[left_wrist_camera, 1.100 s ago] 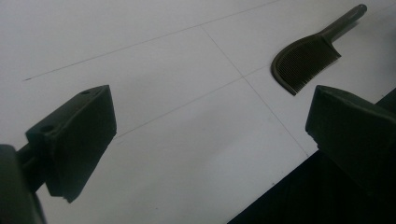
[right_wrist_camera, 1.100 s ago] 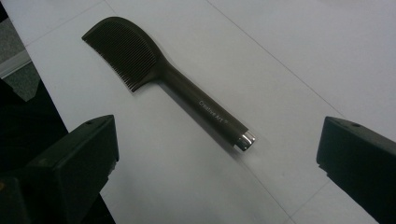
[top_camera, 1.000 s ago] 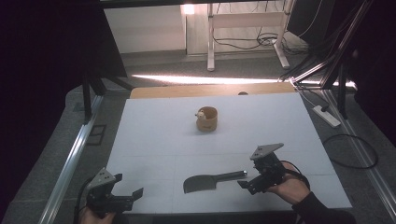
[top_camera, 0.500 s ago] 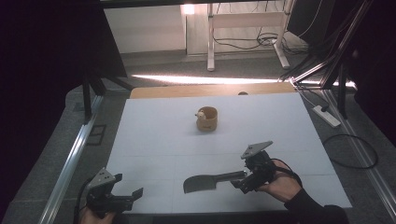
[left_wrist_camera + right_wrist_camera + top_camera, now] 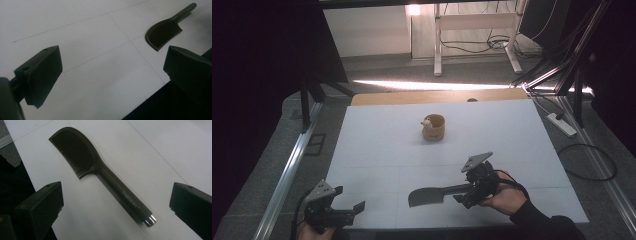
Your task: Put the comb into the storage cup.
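1. At the lower left of the high view, the left claw (image 5: 347, 212) sits at the near edge of the white desk (image 5: 377, 145), its jaws spread wide on nothing; in the left gripper view bare white sheet lies between them, and the desk's dark edge cuts across the lower right corner.
2. From there to the centre of the high view the desk is open surface, with free room all the way up to the far edge.
3. Above centre, well apart from both claws, a small wooden cup (image 5: 433, 128) stands upright with something pale at its rim.
4. Low and just right of centre, a dark comb (image 5: 432, 194) lies flat near the desk's near edge, toothed head to the left, handle to the right.
5. The right claw (image 5: 466, 194) hangs over the handle end, jaws wide; in the right gripper view the comb (image 5: 100, 170) lies between them, touched by neither.
6. Right of the hand (image 5: 507, 197), bare sheet runs to the desk's right edge.
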Available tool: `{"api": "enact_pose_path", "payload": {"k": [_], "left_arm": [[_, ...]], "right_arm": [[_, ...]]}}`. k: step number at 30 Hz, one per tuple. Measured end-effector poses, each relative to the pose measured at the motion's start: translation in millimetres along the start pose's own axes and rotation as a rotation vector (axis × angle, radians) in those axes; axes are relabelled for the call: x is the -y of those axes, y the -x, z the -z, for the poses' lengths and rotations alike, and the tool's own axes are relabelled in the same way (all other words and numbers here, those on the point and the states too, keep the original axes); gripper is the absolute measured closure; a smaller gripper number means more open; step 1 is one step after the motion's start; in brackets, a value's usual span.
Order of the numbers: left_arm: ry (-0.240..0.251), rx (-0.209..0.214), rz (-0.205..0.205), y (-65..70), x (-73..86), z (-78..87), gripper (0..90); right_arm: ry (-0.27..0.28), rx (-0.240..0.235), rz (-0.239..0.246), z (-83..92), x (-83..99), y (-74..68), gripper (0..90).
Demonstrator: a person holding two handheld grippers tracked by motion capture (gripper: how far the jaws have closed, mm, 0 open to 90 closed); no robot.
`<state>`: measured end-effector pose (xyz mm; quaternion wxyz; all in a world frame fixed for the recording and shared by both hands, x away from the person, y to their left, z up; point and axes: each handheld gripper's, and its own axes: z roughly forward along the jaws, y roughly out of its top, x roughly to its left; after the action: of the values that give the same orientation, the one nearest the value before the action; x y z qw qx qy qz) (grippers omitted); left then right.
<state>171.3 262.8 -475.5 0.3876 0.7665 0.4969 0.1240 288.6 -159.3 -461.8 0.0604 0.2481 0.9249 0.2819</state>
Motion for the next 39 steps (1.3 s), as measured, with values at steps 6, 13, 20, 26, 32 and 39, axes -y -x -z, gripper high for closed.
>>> {"api": "enact_pose_path", "payload": {"k": [6,13,20,26,32,39], "left_arm": [[0.001,0.003,0.002,-0.2,0.0,0.0,3.1],[0.000,0.003,0.000,-0.2,0.0,0.0,3.1],[-0.003,0.003,0.000,0.1,-0.1,-0.4,3.2],[-0.005,0.006,0.001,-0.1,-0.1,-0.3,3.2],[-0.006,0.005,0.000,0.0,-0.2,-0.5,3.4],[-0.006,0.006,0.001,-0.2,-0.3,-0.5,3.5]], "right_arm": [[-0.022,-0.008,0.026,-6.9,-5.7,-5.6,0.0],[-0.051,-0.026,0.055,-15.7,-12.0,-12.0,0.0],[-0.073,-0.034,0.080,-25.6,-16.9,-17.9,0.0],[-0.088,-0.032,0.095,-32.0,-19.9,-22.4,1.7],[-0.068,-0.059,0.107,-31.5,-22.2,-21.6,22.5],[-0.068,-0.129,0.111,-31.9,-28.3,-20.5,57.7]]}}
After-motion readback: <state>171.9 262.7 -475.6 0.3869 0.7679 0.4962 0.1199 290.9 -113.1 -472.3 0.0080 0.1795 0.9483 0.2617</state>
